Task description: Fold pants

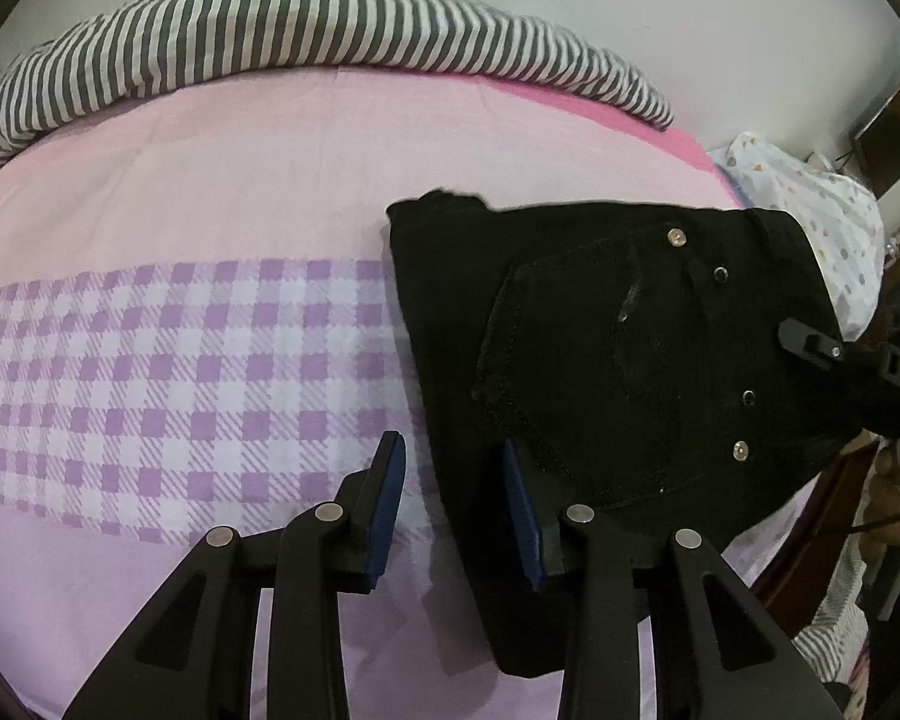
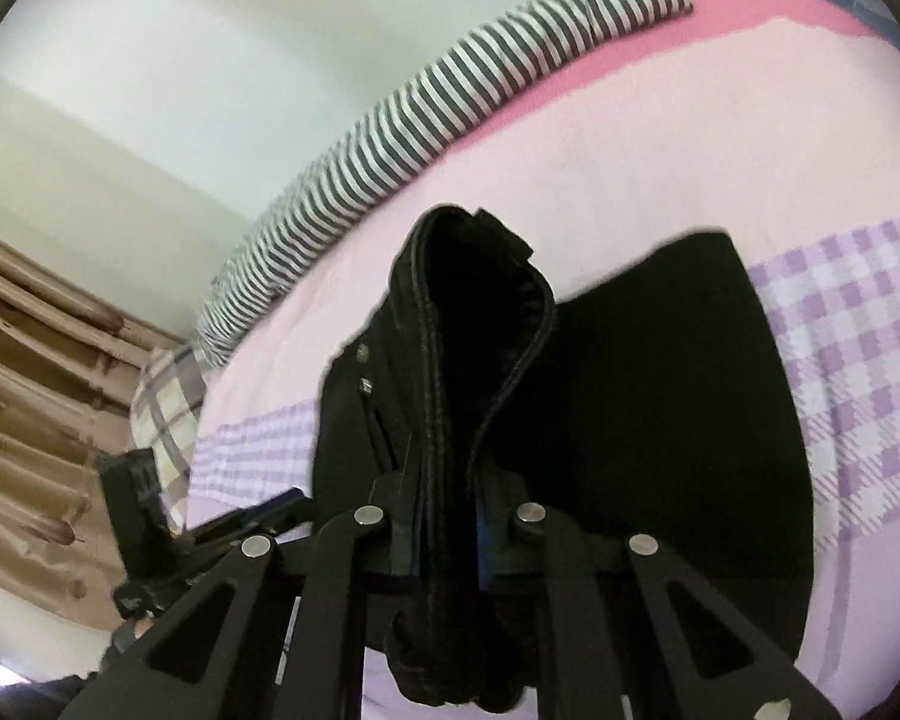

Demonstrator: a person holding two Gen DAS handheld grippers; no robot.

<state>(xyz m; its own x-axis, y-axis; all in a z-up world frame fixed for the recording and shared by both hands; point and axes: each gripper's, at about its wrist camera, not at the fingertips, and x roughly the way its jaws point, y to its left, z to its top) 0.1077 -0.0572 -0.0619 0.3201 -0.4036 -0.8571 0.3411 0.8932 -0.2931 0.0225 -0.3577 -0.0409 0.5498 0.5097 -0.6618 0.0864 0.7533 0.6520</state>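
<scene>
My left gripper (image 1: 453,456) stands with its jaws apart and nothing between them, hovering low over the checked bedsheet (image 1: 180,360). Its right blue pad (image 1: 525,516) sits at the near-left edge of the black pants (image 1: 630,348); its left pad is over bare sheet. The pants therefore lie to the right of and beyond this gripper — a folded, compact stack on the right half of the bed, back pocket and metal rivets facing up. In the left wrist view the stack's long axis appears to run from near-left to far-right, towards the waistband end at the bed's right edge.

My right gripper (image 2: 450,516) is clamped on the pants (image 2: 660,420) — a thick, seamed bundle of layers, which I take to be the waistband end, passes between the pads and rises ahead of them. The left wrist view shows this gripper's finger (image 1: 810,342) entering at the far-right edge of the stack. The right hand thus already holds the garment; the left is merely beside it.

Judgement: the fold looks well advanced, and the next action turns on whether the left gripper takes the near-left edge directly beside its right pad.

Legible writing: the letters "DA" on the right gripper's body, at the frame edge of the left wrist view — the rest is cut off. No brand label on the pants can be read.

A striped duvet (image 1: 330,30) lies along the far side of the bed.
</scene>
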